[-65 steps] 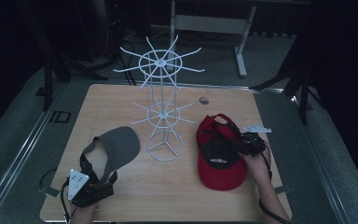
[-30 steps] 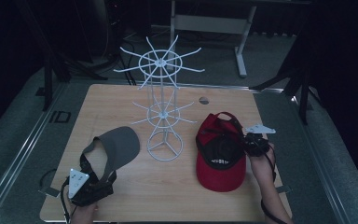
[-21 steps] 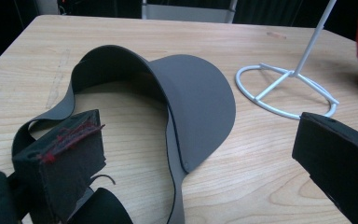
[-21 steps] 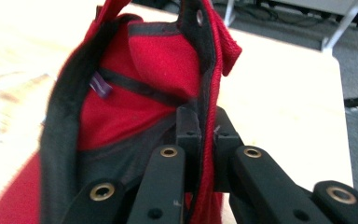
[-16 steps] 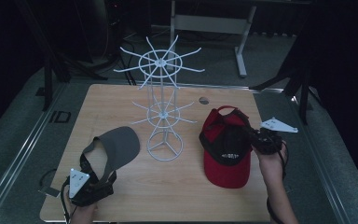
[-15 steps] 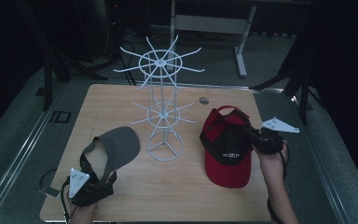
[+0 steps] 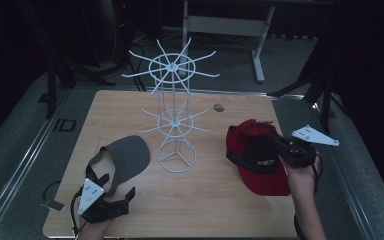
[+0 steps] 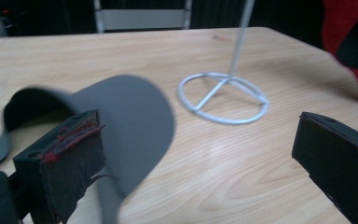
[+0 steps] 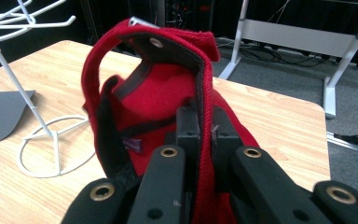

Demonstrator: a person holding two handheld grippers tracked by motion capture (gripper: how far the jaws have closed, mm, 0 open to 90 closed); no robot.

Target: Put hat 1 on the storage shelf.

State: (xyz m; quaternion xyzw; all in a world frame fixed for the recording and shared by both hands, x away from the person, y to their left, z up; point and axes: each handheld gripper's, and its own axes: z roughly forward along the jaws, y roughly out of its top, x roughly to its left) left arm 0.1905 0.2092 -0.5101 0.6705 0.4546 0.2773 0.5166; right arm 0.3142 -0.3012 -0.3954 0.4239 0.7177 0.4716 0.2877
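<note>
Red cloth was pinched flat between the pressed-together jaws of the right gripper (image 9: 204, 140), which had the red cap (image 7: 256, 154) by the rim beside its back strap. In the high view the cap hung off that grip near the right edge of the table (image 7: 130, 105), its brim pointing down toward the near edge and appearing raised off the wood. The left gripper (image 8: 200, 154) stood with its jaws spread wide and nothing between them, low at the near left corner, just behind the grey visor (image 8: 121, 126), whose brim curved past the gripper's left pad (image 8: 63, 158).

Between the two, near the table's middle, stood the white wire hat rack (image 7: 176, 107), a ring base, a thin post and two tiers of upturned prongs.

The step in hand looked to be carrying the cap to a prong. To do it well, the grip would need to stay firm on the rim so the strap loop gaped open, the cap would have to come in above a prong tip on the rack's right side, then settle down over it. Brushing the light rack could tip it.
</note>
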